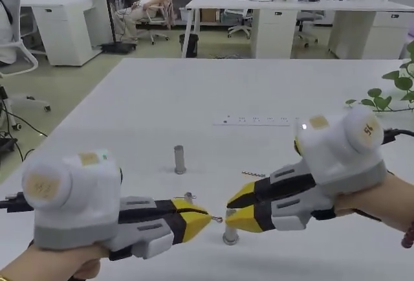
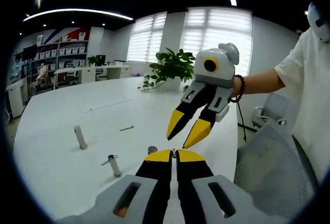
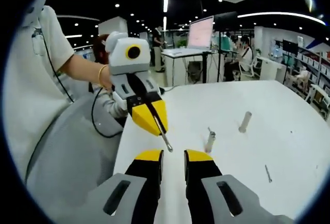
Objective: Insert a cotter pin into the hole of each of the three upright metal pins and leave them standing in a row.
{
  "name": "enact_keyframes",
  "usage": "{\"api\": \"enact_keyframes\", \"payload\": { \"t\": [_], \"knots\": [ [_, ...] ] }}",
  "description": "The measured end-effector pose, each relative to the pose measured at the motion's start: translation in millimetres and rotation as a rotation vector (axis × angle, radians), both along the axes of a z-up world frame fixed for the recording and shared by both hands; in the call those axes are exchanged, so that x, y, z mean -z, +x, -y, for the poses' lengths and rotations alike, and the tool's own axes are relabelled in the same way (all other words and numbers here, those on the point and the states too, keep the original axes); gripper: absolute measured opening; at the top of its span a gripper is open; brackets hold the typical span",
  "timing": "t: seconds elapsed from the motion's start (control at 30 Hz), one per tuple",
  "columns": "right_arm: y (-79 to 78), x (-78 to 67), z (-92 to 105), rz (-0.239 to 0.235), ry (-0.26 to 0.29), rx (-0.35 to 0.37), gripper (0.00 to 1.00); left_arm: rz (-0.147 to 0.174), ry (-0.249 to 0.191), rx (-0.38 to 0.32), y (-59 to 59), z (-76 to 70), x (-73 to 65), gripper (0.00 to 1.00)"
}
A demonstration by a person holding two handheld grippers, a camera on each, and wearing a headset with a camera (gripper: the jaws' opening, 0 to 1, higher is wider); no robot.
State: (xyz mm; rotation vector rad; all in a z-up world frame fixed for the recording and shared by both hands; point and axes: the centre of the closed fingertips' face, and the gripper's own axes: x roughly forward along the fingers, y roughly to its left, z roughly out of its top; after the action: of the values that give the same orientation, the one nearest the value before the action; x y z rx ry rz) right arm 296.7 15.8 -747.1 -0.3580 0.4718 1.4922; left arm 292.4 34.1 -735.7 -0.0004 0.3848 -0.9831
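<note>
Left gripper (image 1: 208, 217) pinches cotter pin (image 3: 164, 136); right gripper (image 1: 228, 208) overlaps 1 metal pin (image 1: 230, 236).

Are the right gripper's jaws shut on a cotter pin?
No, the right gripper stands open and empty; the left gripper grips the cotter pin.

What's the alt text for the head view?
Left tongs, shut on a cotter pin, face the open right tongs tip to tip over a white table, close to an upright metal pin. A second metal pin stands farther back, a third sits partly behind the left tongs, and a loose cotter pin lies on the table.
</note>
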Motion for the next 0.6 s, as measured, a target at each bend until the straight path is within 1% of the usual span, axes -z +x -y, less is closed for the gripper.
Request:
{"api": "enact_keyframes", "payload": {
  "t": [0.33,0.37,0.43,0.53,0.6],
  "knots": [
    [-10.5,-0.9,1.6,-0.026,0.019,-0.050,0.18,0.039,-0.007,0.075,-10.1,4.7,-7.3,0.00],
    [-11.3,-0.7,1.7,-0.027,0.018,-0.053,0.18,0.041,-0.018,0.082,-11.7,5.4,-9.1,0.00],
    [-12.2,-0.3,1.9,-0.030,0.017,-0.058,0.18,0.045,-0.024,0.092,-14.0,6.2,-10.5,0.00],
    [-12.7,-0.1,2.0,-0.040,0.023,-0.060,0.17,0.048,-0.026,0.112,-17.6,7.7,-11.0,0.00],
    [-14.7,0.6,2.2,-0.050,0.027,-0.074,0.17,0.050,-0.024,0.116,-18.5,7.8,-10.6,0.00]
  ]
}}
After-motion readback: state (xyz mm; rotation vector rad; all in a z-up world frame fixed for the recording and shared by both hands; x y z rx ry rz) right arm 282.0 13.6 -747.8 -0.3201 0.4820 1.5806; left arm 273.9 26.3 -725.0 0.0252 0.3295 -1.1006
